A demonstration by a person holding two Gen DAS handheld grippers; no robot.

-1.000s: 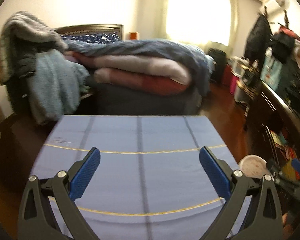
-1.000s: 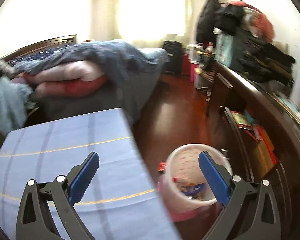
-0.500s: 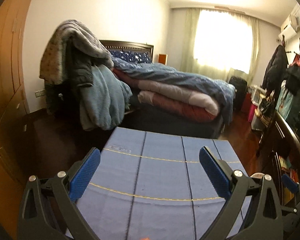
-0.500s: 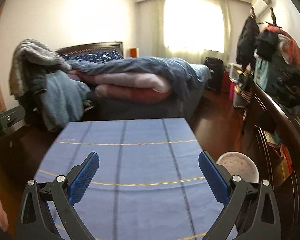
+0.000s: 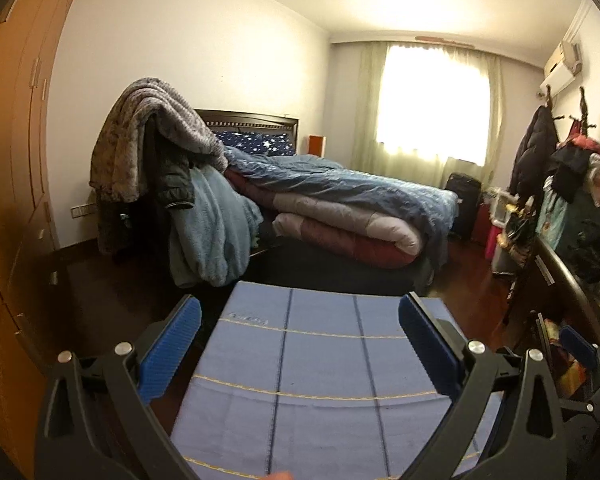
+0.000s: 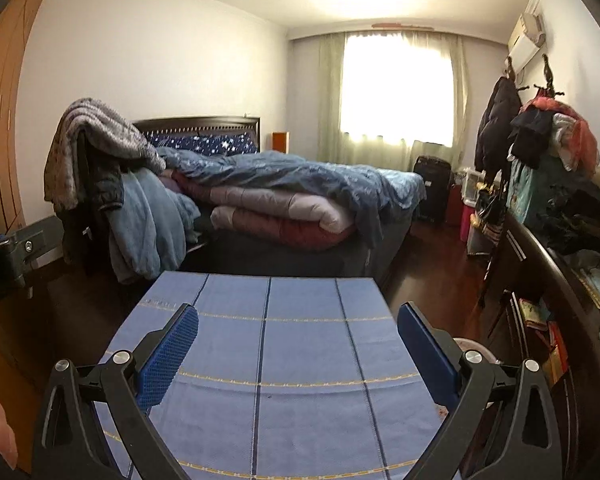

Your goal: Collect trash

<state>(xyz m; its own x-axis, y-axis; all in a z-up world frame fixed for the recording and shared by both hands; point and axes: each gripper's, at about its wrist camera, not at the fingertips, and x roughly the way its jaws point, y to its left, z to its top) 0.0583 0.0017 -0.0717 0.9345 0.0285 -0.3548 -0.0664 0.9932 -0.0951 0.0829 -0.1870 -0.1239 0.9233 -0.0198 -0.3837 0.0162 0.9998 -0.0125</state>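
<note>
Trash bin (image 6: pixel 470 346): one, pale and round, only its rim showed past my right finger in the right wrist view, on the floor just beside the table's right edge; contents hidden. Loose trash: I couldn't make out any piece on the cloth. Two grippers, both held over the table. Left gripper (image 5: pixel 299 344) had its fingers wide apart, gripping nothing. Right gripper (image 6: pixel 298 350) likewise spread, nothing between the pads. Four blue ribbed pads in all, two per gripper. One table, covered by a blue tablecloth (image 6: pixel 300 344) with dark stripes running away from me and thin yellow stitched lines crossing them. Beyond the far edge stood one bed (image 6: pixel 284 208) with a dark headboard, a blue duvet on top and a folded pink-and-red quilt (image 5: pixel 340 224) under it. One heap of blankets (image 5: pixel 160 152) hung over something at the bed's left side, grey on top, pale blue below. One curtained window (image 6: pixel 396 92) was bright at the back wall. Orange-brown wardrobe (image 5: pixel 12 160) ran down the left; a dark dresser (image 6: pixel 540 276) piled with clothes ran down the right. Floor was dark red wood. One air conditioner (image 5: pixel 562 66) sat high on the right wall.
</note>
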